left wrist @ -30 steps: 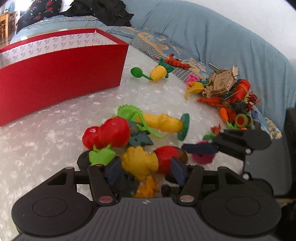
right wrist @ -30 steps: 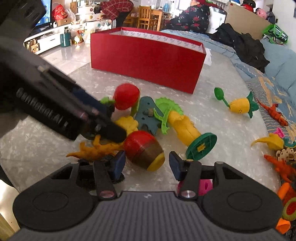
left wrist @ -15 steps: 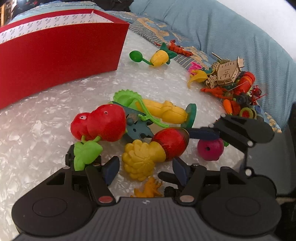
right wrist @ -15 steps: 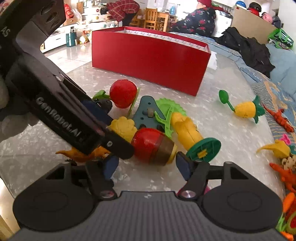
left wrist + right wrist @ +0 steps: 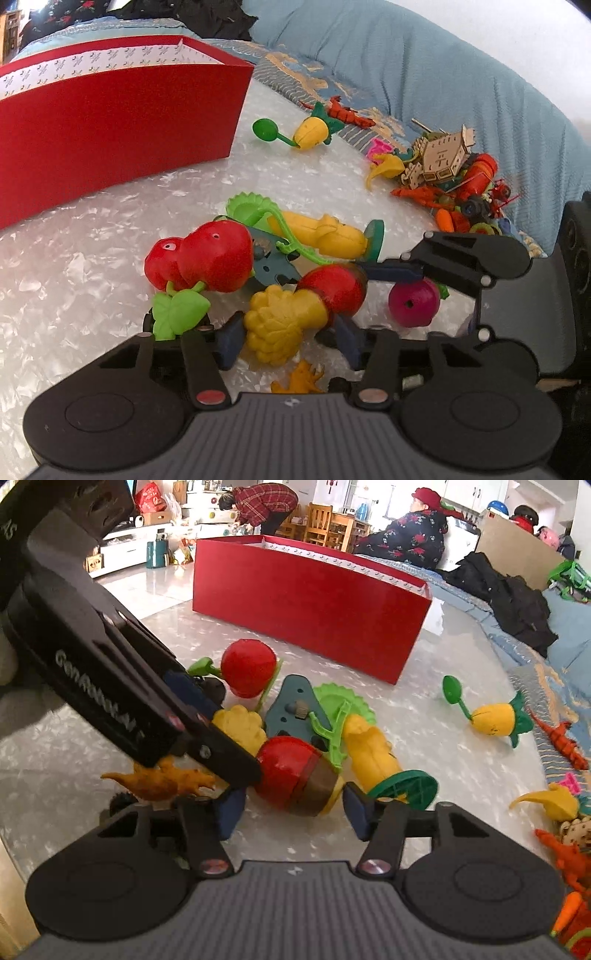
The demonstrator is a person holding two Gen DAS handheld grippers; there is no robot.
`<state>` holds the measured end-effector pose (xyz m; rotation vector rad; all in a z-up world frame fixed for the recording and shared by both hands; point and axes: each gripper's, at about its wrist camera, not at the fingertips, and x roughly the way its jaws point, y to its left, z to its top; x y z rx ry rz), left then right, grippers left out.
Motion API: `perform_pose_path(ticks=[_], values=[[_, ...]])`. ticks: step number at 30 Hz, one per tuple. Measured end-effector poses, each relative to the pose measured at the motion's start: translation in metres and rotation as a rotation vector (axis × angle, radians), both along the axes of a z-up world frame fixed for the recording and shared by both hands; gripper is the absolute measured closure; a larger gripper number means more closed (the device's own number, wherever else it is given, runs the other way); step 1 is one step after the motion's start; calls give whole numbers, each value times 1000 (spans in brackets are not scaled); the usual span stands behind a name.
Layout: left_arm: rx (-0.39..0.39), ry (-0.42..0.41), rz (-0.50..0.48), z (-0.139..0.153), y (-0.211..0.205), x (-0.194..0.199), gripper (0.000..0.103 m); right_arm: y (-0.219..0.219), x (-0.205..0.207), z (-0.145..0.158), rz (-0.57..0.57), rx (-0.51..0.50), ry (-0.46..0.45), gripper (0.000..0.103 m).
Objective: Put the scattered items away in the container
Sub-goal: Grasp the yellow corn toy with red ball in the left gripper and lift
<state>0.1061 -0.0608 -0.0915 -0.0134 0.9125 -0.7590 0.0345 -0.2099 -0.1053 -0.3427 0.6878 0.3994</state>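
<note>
A toy with a yellow bumpy head and a red and brown body [image 5: 295, 314] lies on the pearly table; it also shows in the right wrist view [image 5: 295, 775]. My left gripper [image 5: 288, 343] is open with its fingers on either side of the yellow head. My right gripper [image 5: 291, 812] is open around the toy's red and brown end. Each gripper shows in the other's view. The red box [image 5: 110, 118] stands at the back left, and it also shows in the right wrist view [image 5: 314, 605].
Beside the toy lie a red cherry toy [image 5: 207, 262], a yellow corn toy with green base [image 5: 321, 236], a teal piece [image 5: 295, 709], an orange dinosaur [image 5: 166, 779] and a magenta ball [image 5: 413, 306]. A yellow-green plant toy [image 5: 306, 133] lies farther back. A pile of small toys [image 5: 450, 173] sits at the right edge by a blue sofa.
Both grippers have drawn closer around the yellow and red toy. The toy sits a little differently between the fingers. Both grippers stay open.
</note>
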Motion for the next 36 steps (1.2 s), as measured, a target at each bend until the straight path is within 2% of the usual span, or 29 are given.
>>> perform_pose_path(ticks=[5,18,36], values=[[-6,-11,-13,2,0,-2,55,0,-4,0,2,-36,-24,50],[-15,-43,-14,8,1,-6,55,1,-7,7,-8,-36,-55,50],[29,-174,6,39,6,-14,55,10,-5,30,-21,-10,-126,50]])
